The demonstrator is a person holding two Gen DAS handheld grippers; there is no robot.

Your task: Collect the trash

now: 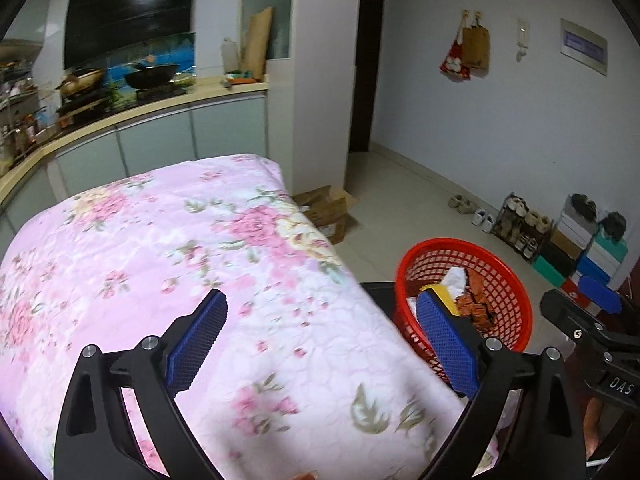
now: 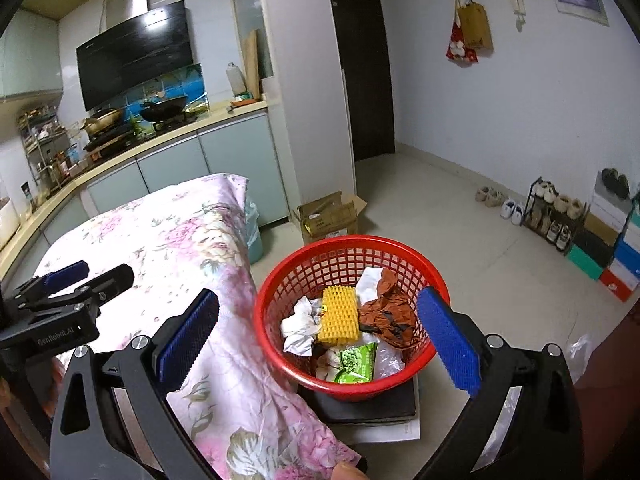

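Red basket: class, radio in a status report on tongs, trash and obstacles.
Both tongs, left and right, open, empty. Trash sits in red basket. Nothing blocking it.

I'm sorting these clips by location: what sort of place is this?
Most likely a home: an open kitchen beside an entry area. A wok sits on the stove under a range hood, and a shoe rack stands along the wall. A red basket holds trash.

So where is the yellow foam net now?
In the right wrist view the yellow foam net lies in the red basket, between white crumpled paper and brown paper.
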